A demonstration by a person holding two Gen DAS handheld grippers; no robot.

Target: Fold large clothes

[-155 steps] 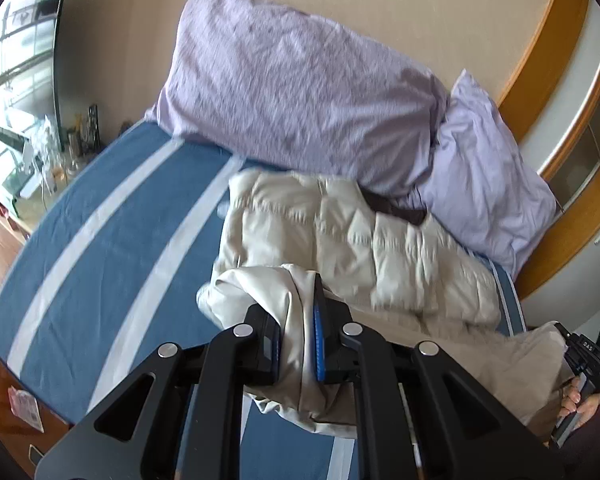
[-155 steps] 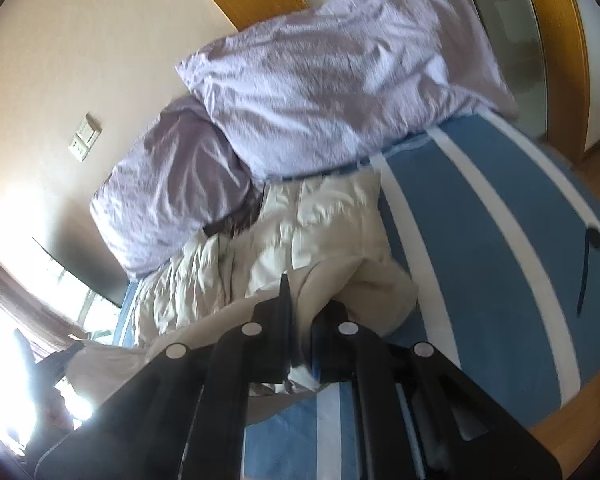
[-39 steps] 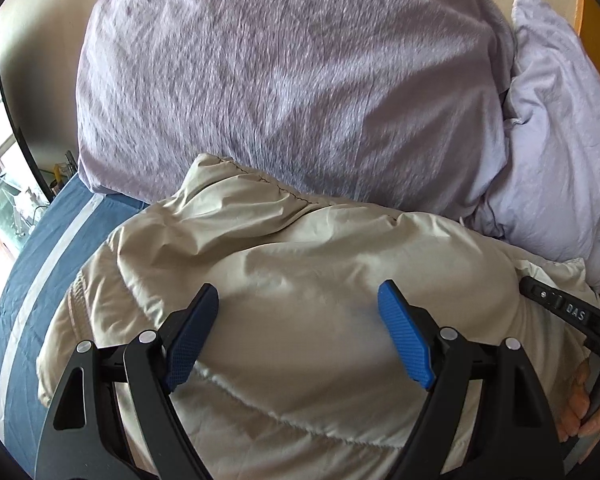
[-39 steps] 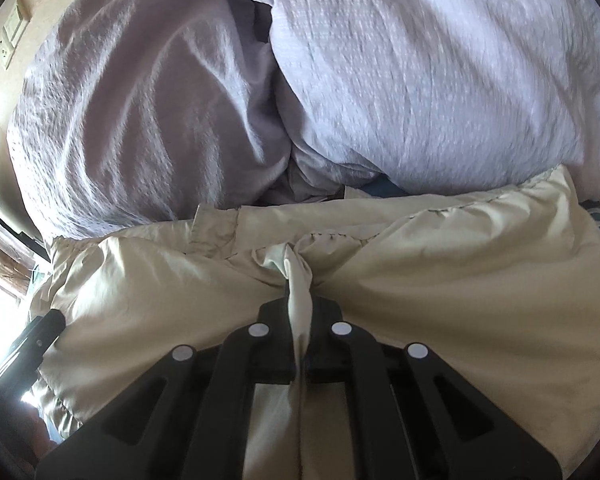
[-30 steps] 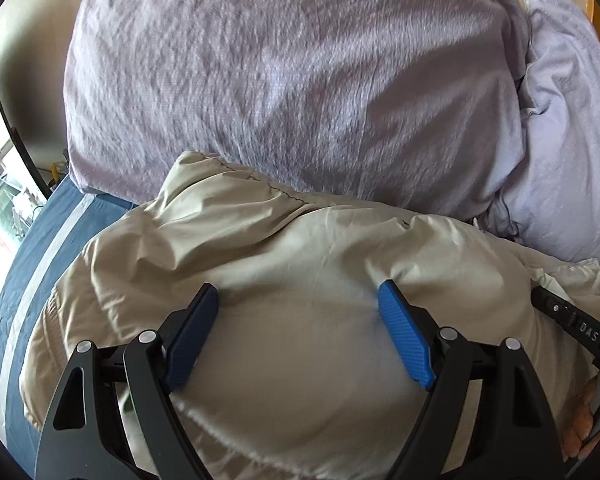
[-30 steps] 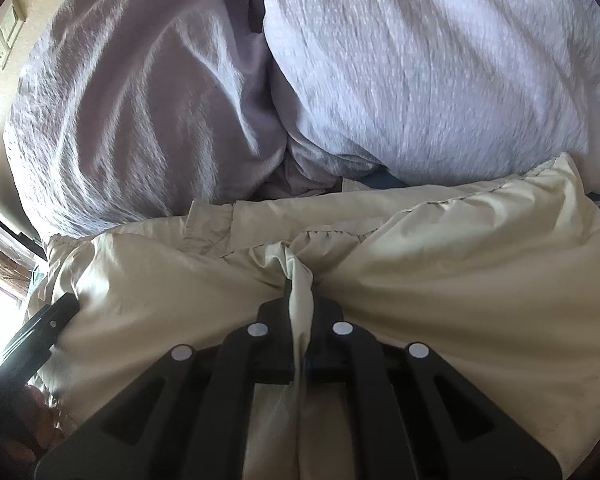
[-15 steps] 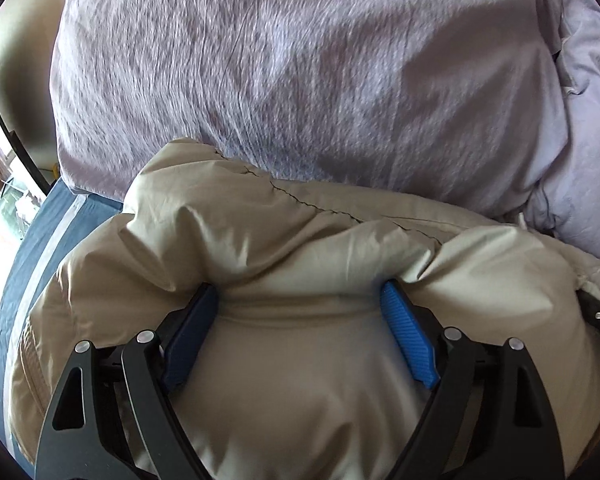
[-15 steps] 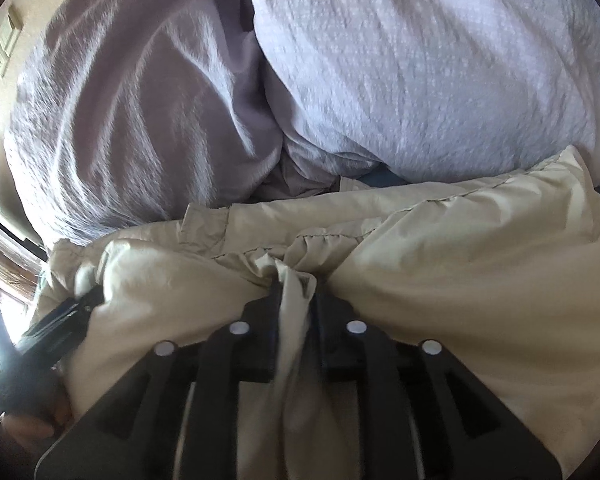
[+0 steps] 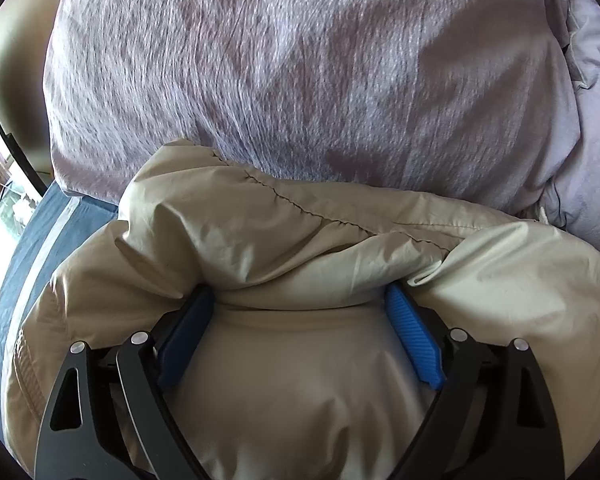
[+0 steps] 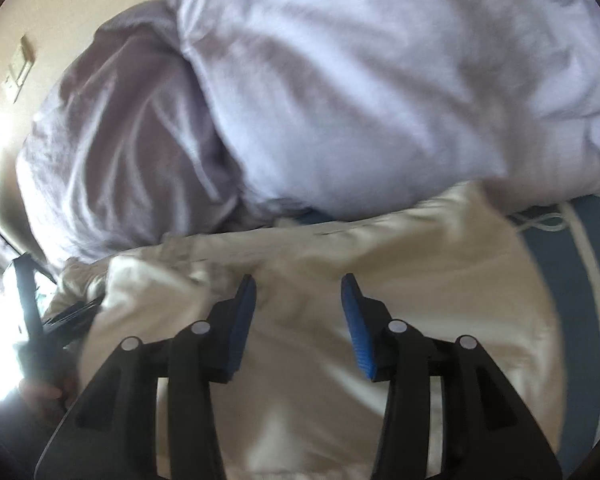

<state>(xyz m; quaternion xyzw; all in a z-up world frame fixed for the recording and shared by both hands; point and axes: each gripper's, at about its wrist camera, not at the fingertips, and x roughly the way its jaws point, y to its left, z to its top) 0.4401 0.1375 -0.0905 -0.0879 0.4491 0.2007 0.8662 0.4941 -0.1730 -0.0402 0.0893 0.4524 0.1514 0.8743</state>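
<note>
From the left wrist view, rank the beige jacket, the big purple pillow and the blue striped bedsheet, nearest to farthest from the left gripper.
1. Beige jacket: bunched against the left gripper, between its open fingers.
2. Big purple pillow: straight ahead, behind the jacket.
3. Blue striped bedsheet: far left, beyond the jacket's edge; close to the pillow in rank, hard to separate.

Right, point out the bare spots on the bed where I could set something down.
Bare blue-and-white striped bedspread shows left of the beige puffy jacket, and again on its right. Toward the headboard it is crowded: two lilac pillows press against the jacket's far edge.
</note>
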